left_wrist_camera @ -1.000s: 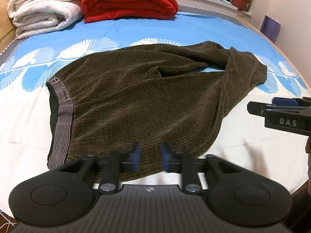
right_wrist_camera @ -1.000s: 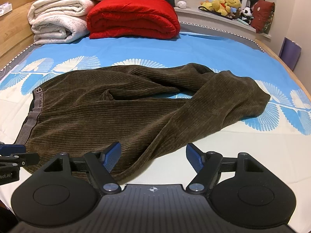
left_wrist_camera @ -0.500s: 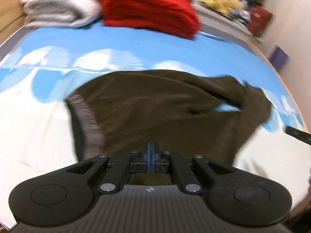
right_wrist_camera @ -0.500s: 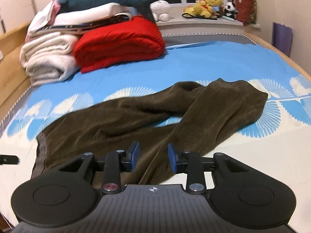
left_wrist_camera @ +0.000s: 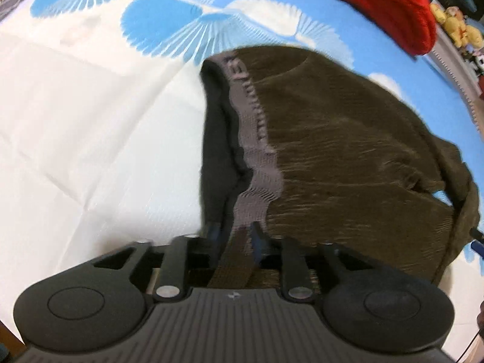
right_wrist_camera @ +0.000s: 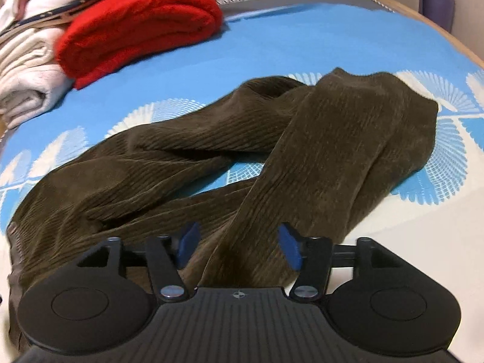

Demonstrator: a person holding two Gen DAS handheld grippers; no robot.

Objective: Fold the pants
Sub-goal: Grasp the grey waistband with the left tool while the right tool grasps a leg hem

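**Desk:** What have you got from the left camera?

**Me:** My left gripper [left_wrist_camera: 233,236] points steeply down at the waist end of the brown corduroy pants [left_wrist_camera: 348,157]. The grey elastic waistband [left_wrist_camera: 257,139] runs away from the fingers toward the top of the view, and its near end passes straight between my two blue pads [left_wrist_camera: 257,237]. The jaws are opening; I can't make out a pad actually pressing the band, because the picture is smeared and the gripper body cuts off the fabric below. The lettering on the band is too blurred to read.

**Desk:** And the right?

**Me:** My right gripper [right_wrist_camera: 239,245] stands with its jaws apart and widening. One pant leg lies between the blue pads, with the cloth clear of both. Ahead of the fingers the two legs cross each other on the blue and white bedsheet [right_wrist_camera: 348,39], and the lower leg's cuff is hidden under the upper one. The waistband is only a sliver at the far left edge of this view.

**Desk:** Anything else around?

**Me:** Beyond the pants, ahead and left of the right fingers, a folded red blanket [right_wrist_camera: 142,21] lies beside a stack of pale blankets [right_wrist_camera: 24,69] cropped by the frame. In the left view some yellow plush toys [left_wrist_camera: 453,24] sit at the upper right, too small to tell apart.
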